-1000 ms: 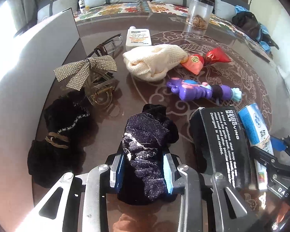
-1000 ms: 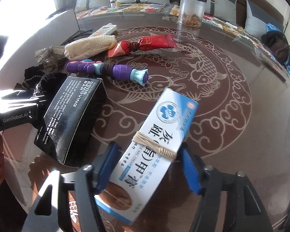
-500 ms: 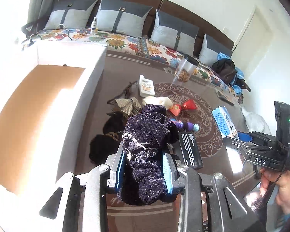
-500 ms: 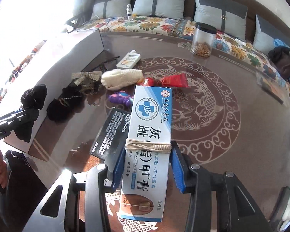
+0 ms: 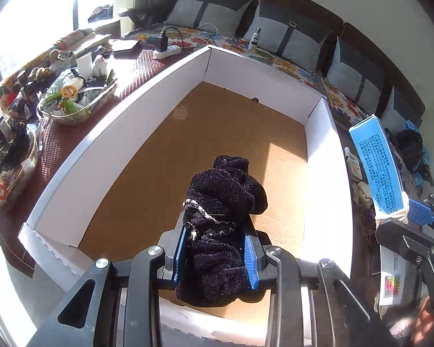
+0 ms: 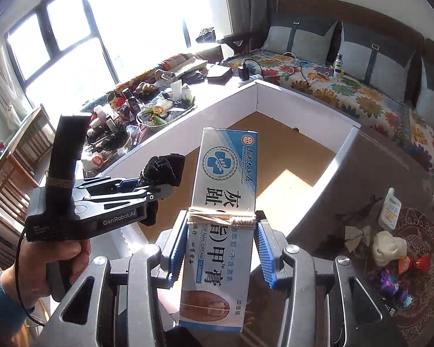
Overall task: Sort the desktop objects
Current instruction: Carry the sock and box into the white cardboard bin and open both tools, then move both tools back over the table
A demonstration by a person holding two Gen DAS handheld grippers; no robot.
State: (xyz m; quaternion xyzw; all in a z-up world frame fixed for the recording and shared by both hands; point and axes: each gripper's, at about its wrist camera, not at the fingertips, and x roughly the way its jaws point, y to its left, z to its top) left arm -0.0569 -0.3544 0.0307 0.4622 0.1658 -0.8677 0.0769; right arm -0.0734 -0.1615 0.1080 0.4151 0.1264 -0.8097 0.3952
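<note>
Black velvet scrunchie [image 5: 220, 202] sits clamped between the blue fingers [image 5: 178, 256] of your left gripper [image 5: 215, 257], hanging above the brown floor of the white-walled cardboard box [image 5: 124, 115]. Your right gripper [image 6: 221, 248] has its fingers [image 6: 264, 256] pressed on a blue-and-white nail cream box [image 6: 221, 202] bound with string, held upright over the box's near corner. A toy, a cloth pouch and a bottle lie on the counter [image 6: 347, 173] to the right.

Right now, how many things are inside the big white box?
0. The white box shows only its bare brown floor; the black scrunchie and the blue cream box are held above it. The nearest corner is hidden.
</note>
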